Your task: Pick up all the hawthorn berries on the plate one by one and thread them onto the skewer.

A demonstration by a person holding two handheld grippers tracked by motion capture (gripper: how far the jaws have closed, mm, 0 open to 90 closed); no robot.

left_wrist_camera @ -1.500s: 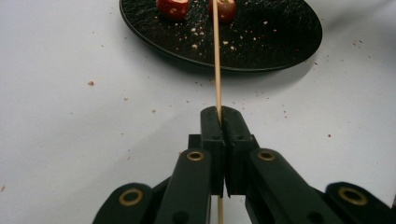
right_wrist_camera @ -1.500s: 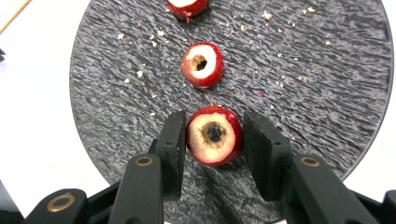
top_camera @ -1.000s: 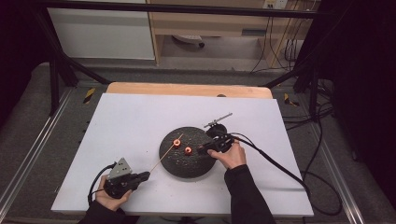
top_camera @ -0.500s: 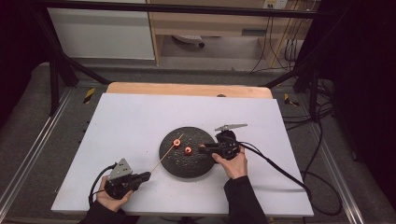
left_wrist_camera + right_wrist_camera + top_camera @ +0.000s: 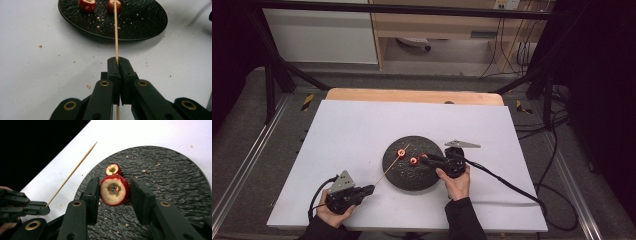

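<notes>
- Left gripper (image 5: 117,65) has its jaws pressed together on a thin wooden skewer (image 5: 116,32), held low over the white table (image 5: 362,130) near the person's side
- Skewer tip reaches out over the black plate (image 5: 404,177), above two cored red fruit pieces
- Right gripper (image 5: 115,195) brackets the nearer fruit piece (image 5: 114,190) on the plate, pads just beside it with slim gaps showing, not clearly pressing
- Farther fruit piece (image 5: 113,169) lies just behind
</notes>
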